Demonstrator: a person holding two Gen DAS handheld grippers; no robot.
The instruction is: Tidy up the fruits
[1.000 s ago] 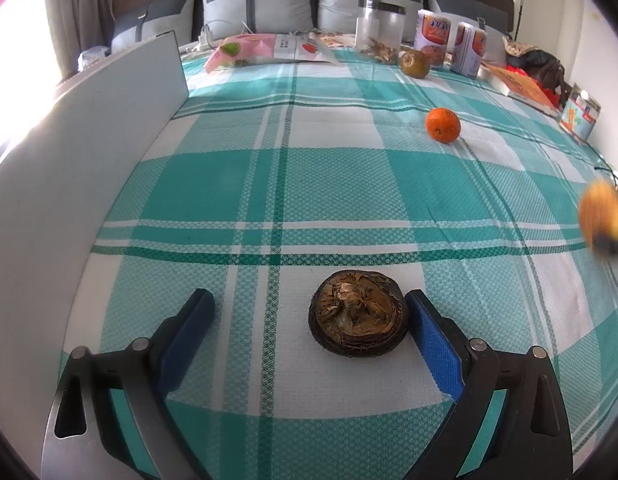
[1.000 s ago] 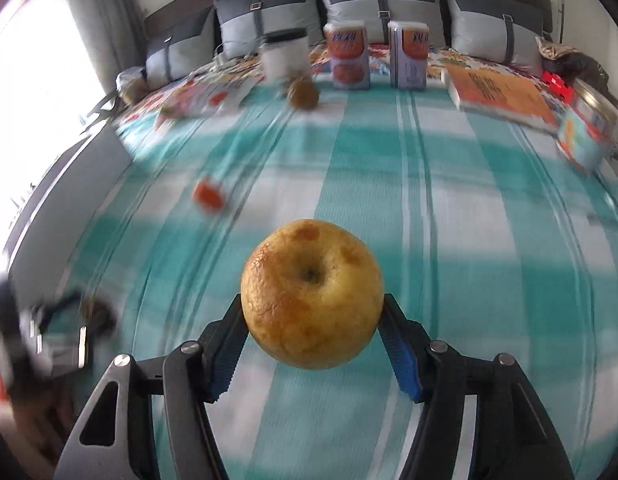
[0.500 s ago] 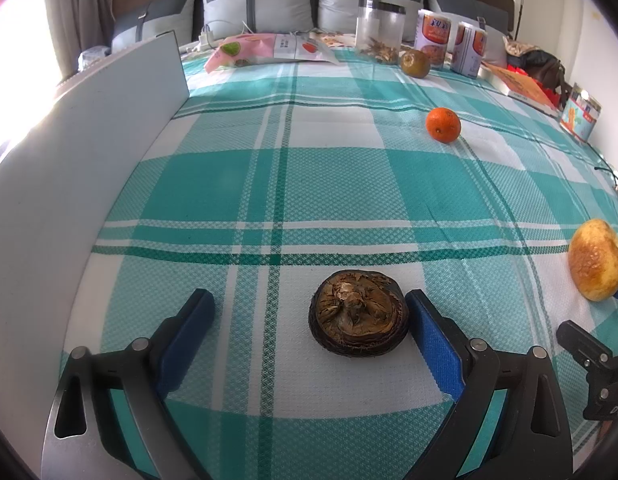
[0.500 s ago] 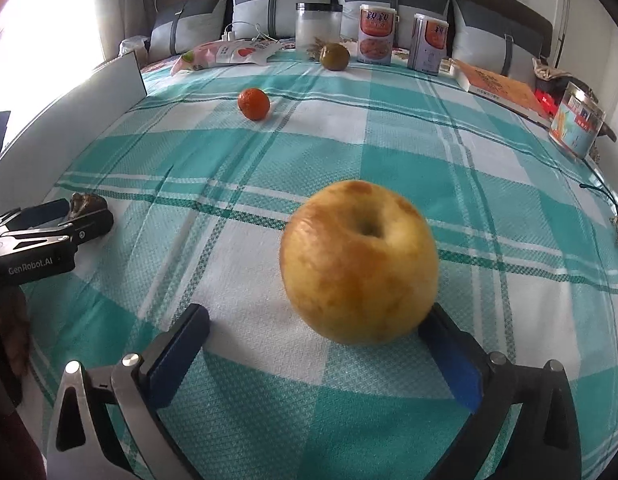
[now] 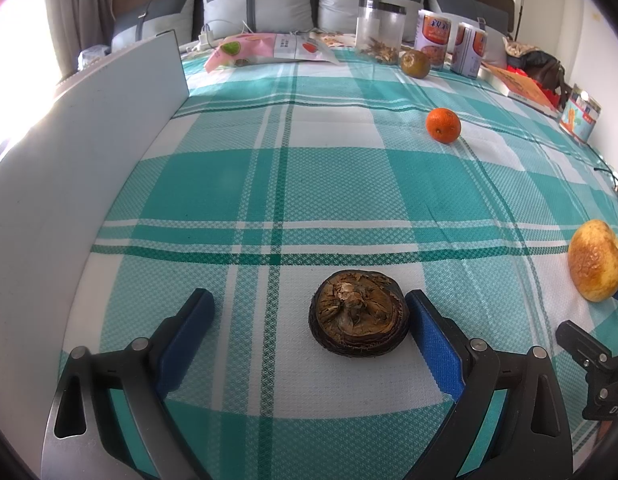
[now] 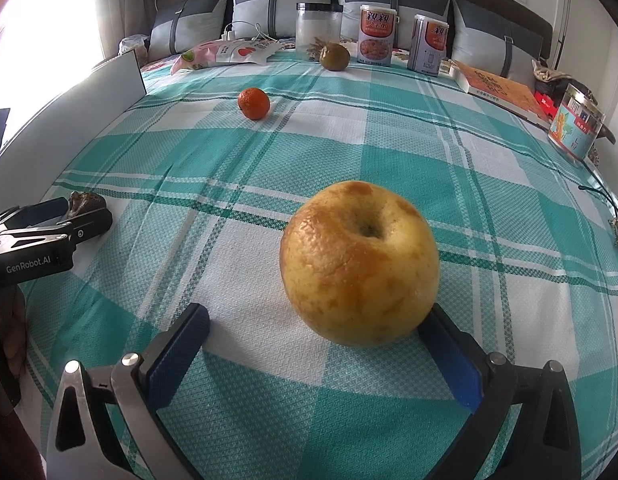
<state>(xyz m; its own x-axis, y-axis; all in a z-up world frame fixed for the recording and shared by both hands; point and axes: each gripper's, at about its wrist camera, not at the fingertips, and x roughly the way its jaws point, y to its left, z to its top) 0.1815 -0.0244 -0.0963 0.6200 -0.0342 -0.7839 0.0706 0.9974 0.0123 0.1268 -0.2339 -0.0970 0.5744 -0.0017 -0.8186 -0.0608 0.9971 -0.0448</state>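
A dark brown dried fruit (image 5: 359, 314) lies on the teal checked bedspread (image 5: 269, 184), between the wide-open jaws of my left gripper (image 5: 309, 320), close to the right pad. A yellow apple (image 6: 359, 262) rests on the cloth between the open jaws of my right gripper (image 6: 317, 340), against the right pad. The apple also shows at the left wrist view's right edge (image 5: 597, 266). A small orange (image 5: 443, 125) and a green-brown fruit (image 5: 415, 63) lie farther back.
A white board (image 5: 89, 152) stands along the left side. At the back are a clear jar (image 5: 381, 30), two cans (image 5: 435, 38), snack bags (image 5: 269, 50) and pillows. A book (image 6: 501, 88) and a tin (image 6: 575, 126) lie on the right.
My right gripper carried the apple down to the cloth beside the brown fruit and opened, letting it go. The left gripper has not moved.
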